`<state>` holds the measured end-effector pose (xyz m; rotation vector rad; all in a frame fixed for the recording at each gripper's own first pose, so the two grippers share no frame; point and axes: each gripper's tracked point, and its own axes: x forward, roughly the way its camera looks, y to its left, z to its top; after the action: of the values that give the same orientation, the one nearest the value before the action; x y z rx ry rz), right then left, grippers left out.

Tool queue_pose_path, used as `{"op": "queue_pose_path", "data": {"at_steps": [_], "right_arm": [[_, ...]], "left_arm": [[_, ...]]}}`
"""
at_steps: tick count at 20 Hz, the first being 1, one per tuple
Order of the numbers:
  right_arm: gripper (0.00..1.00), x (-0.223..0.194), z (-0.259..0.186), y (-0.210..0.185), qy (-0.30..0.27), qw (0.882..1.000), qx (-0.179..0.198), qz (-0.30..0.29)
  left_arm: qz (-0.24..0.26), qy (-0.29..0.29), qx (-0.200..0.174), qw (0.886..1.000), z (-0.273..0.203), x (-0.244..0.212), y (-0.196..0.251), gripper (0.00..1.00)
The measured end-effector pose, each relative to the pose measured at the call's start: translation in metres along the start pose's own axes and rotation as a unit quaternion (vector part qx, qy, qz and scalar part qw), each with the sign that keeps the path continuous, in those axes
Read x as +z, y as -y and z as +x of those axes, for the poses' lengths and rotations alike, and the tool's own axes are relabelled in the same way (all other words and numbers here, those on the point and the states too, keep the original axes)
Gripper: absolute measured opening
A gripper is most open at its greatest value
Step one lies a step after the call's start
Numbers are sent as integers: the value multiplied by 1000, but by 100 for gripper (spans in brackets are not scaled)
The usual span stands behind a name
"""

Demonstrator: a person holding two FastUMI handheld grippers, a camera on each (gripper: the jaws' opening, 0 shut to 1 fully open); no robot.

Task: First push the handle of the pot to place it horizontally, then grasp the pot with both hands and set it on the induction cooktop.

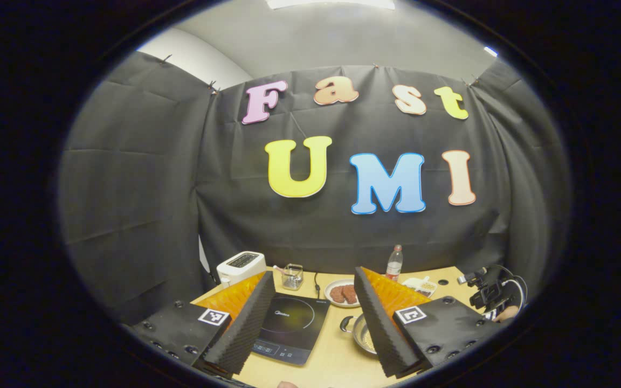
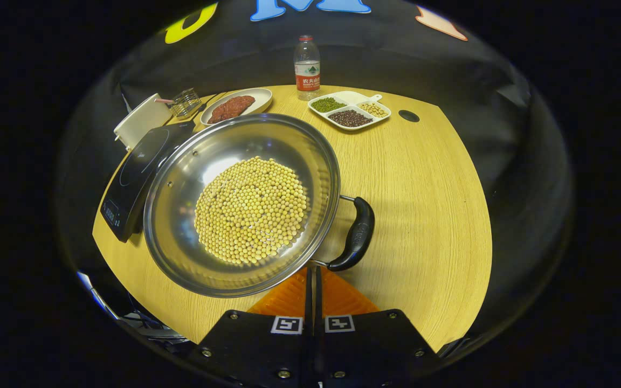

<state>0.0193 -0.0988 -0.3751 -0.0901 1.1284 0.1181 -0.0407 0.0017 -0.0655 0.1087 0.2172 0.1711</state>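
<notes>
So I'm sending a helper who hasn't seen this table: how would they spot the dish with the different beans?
On the wooden table, look at the far edge by the black cloth wall, just right of the water bottle. The bean dish sits there: white and split into compartments of green, dark and pale beans, unlike the oval plate to its left, which holds reddish-brown food.

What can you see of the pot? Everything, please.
The pot is a wide, shallow, shiny metal pan, apparently steel, lidless, its bottom covered with pale yellow round beans. A black side handle on wire brackets sticks out on one side; in the left gripper view a second handle shows opposite. It sits upright on the wooden table, right beside the black induction cooktop, not on it. The right gripper is shut, fingertips just short of its rim.
</notes>
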Motion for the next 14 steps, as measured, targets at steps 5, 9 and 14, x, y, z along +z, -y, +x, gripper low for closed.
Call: {"op": "queue_pose_path", "data": {"at_steps": [5, 9, 14], "right_arm": [[1, 6, 7, 11, -1, 1000, -8, 8], [1, 8, 8, 21, 5, 1000, -20, 17], [1, 14, 12, 25, 7, 999, -39, 36]], "left_arm": [[-1, -3, 10, 1000, -8, -2, -1, 96], [9, -10, -16, 1000, 2, -10, 10, 96], [0, -17, -68, 998, 34, -19, 16, 94]]}}
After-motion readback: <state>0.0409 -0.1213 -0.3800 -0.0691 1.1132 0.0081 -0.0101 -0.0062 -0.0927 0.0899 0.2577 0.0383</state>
